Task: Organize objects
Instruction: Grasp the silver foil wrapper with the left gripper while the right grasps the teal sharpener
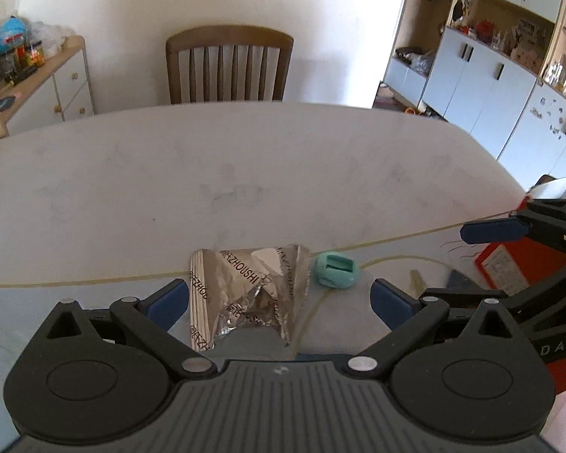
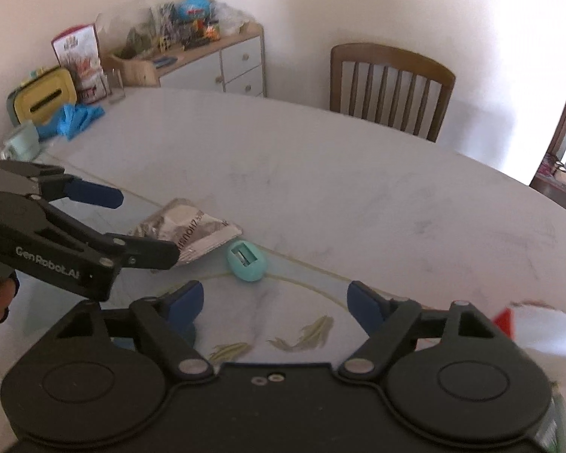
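Observation:
A crumpled silver foil wrapper (image 1: 245, 294) lies on the white table (image 1: 245, 173), right between the open fingers of my left gripper (image 1: 279, 298). A small teal oval object (image 1: 336, 270) with a slot sits just right of the wrapper. In the right wrist view the wrapper (image 2: 185, 230) and the teal object (image 2: 246, 260) lie ahead and left of my open, empty right gripper (image 2: 275, 302). The left gripper (image 2: 94, 226) reaches in from the left there, above the wrapper. The right gripper (image 1: 509, 241) shows at the right edge of the left wrist view.
A red and white box (image 1: 517, 264) sits at the table's right edge under the right gripper. A wooden chair (image 1: 228, 64) stands behind the table. A yellow box (image 2: 41, 98), blue gloves (image 2: 75, 117) and a mug (image 2: 20, 143) crowd the far left corner.

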